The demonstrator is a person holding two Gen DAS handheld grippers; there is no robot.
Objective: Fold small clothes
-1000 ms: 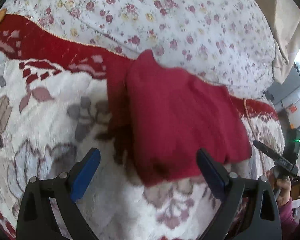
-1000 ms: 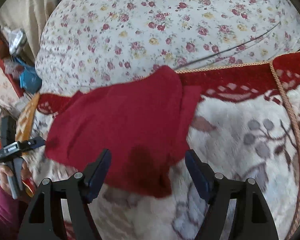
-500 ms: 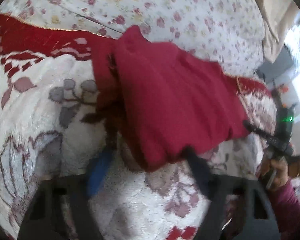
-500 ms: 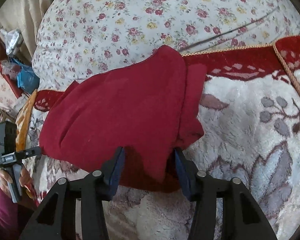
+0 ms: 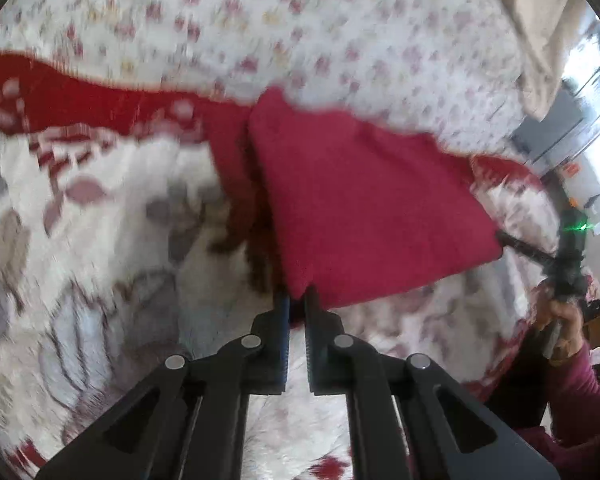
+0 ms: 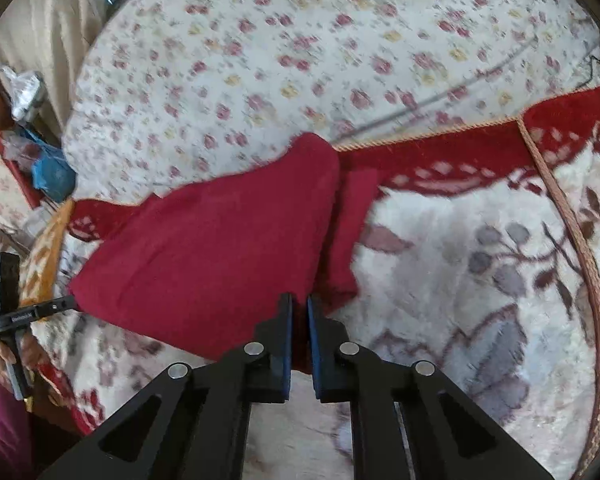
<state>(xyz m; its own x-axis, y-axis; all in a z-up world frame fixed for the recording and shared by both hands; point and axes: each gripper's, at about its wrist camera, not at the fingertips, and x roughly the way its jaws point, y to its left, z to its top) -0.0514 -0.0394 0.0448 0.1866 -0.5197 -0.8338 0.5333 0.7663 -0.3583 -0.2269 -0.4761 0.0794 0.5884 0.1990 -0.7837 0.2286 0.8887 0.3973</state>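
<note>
A dark red knitted garment [image 5: 364, 208] lies partly folded on a fluffy white blanket with grey and red leaf patterns [image 5: 100, 264]. My left gripper [image 5: 296, 300] is shut on the garment's near left corner. My right gripper [image 6: 299, 304] is shut on the garment [image 6: 220, 256] at its near right corner. The near edge is stretched between the two grippers and held a little above the blanket. In the left wrist view the right gripper [image 5: 516, 246] shows at the garment's far corner; in the right wrist view the left gripper [image 6: 56, 306] shows likewise.
A floral white quilt [image 6: 300, 60] rises behind the garment. The blanket's red border [image 6: 460, 156] and a gold cord [image 6: 572, 232] run along the right. Clutter and a blue bag [image 6: 52, 172] sit off the bed's left. A beige curtain [image 5: 540, 20] hangs at right.
Both grippers moved forward onto the garment's near edge and closed from wide open to shut on it. The edge has lifted slightly off the blanket.
</note>
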